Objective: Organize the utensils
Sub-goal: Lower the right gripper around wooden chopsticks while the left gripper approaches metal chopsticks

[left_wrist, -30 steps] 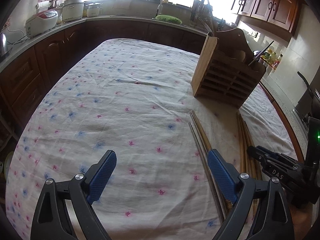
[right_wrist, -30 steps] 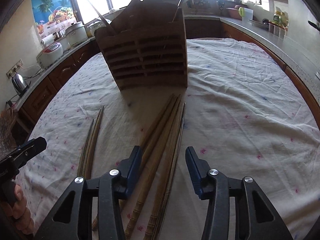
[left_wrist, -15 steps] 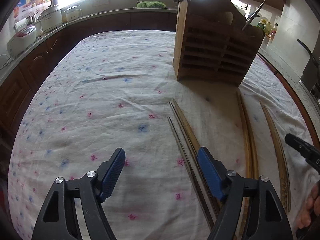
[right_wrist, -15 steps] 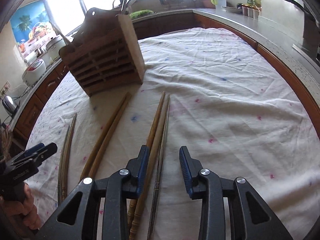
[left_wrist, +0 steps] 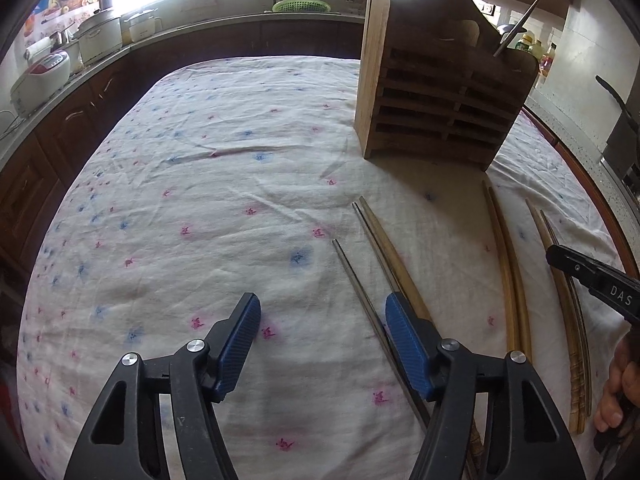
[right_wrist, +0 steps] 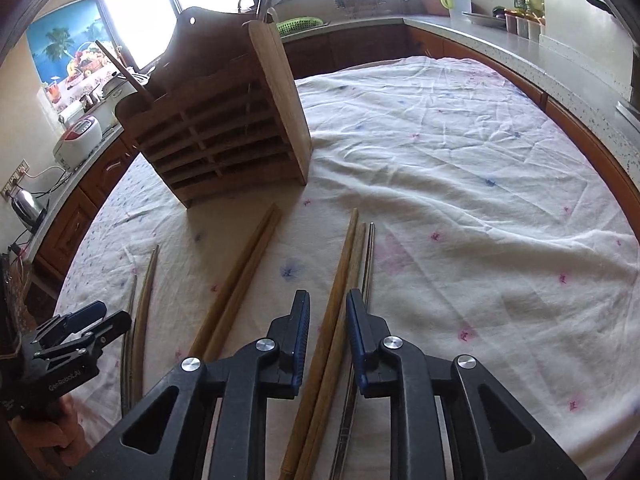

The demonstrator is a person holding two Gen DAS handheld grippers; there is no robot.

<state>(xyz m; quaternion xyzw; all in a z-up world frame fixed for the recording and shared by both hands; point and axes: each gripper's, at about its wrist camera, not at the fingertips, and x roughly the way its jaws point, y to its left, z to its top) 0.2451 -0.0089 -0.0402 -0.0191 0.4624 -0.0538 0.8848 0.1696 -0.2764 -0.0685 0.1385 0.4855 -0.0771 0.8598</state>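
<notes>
A slatted wooden utensil holder (left_wrist: pixel 440 96) (right_wrist: pixel 224 128) stands on the cloth with a few utensils in it. Several chopsticks lie in front of it. In the right wrist view my right gripper (right_wrist: pixel 329 320) straddles a brown wooden pair (right_wrist: pixel 340 268); its jaws are closing, with a gap still showing beside the sticks. A metal chopstick (right_wrist: pixel 370 252) lies just outside its right finger. My left gripper (left_wrist: pixel 320 320) is also closing, low over the cloth. A thin metal chopstick (left_wrist: pixel 356 280) runs just inside its right pad (left_wrist: pixel 404 336), untouched, with a wooden one (left_wrist: pixel 390 248) beside it.
A white floral tablecloth (left_wrist: pixel 200 200) covers the table. Another wooden pair (left_wrist: pixel 508 272) (right_wrist: pixel 240 276) lies between the two grippers. Each gripper shows in the other's view, held by a hand (left_wrist: pixel 616 392). Counters with rice cookers (left_wrist: pixel 40 76), a sink and a kettle (right_wrist: pixel 26 204) ring the table.
Both grippers have narrowed their jaws. The left one slid right and lower toward the metal chopstick. The right one shifted sideways, so the brown pair now lies between its fingers.
</notes>
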